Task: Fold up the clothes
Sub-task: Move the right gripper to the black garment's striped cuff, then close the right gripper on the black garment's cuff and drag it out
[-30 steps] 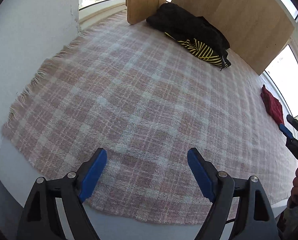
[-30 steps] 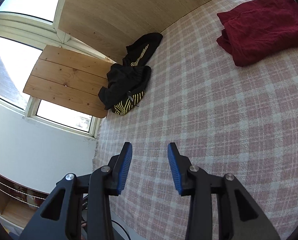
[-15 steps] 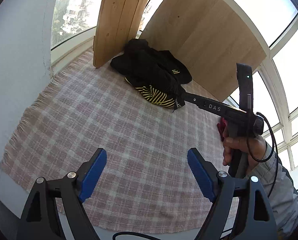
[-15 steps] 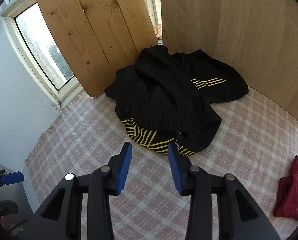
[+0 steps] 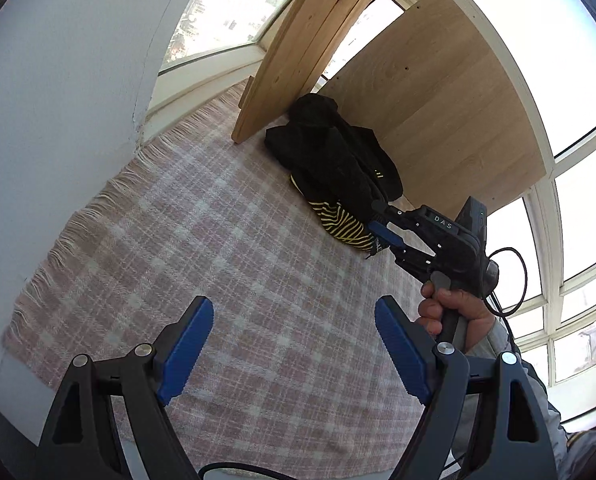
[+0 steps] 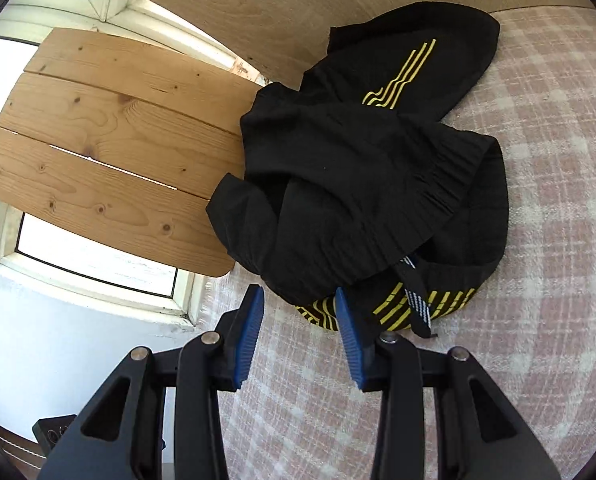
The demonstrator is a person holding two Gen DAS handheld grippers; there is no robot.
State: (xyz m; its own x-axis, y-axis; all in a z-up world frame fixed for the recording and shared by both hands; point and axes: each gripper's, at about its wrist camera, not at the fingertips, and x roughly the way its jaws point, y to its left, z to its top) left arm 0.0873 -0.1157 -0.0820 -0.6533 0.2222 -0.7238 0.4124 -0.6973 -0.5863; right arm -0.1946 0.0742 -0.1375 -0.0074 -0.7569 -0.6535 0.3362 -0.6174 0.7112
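Lying crumpled on the blanket [image 6: 537, 200] at 12 o'clock from the right tongs [image 6: 299, 316], the clothes [image 6: 357, 184] touch the boards [image 6: 110, 152]. Right tongs part-spread, empty, tips at the heap's edge; left tongs [image 5: 294, 344] spread wide, empty.

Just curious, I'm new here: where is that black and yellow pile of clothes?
The clothes pile lies on the checked blanket against the wooden boards, just ahead of the right gripper.

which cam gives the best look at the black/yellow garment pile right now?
Right wrist. The black and yellow garment pile fills the centre of that view, so its folds, waistband and yellow stripes are clear, just beyond the open right gripper. The left wrist view shows it small and distant against the wooden boards, partly behind the right gripper.
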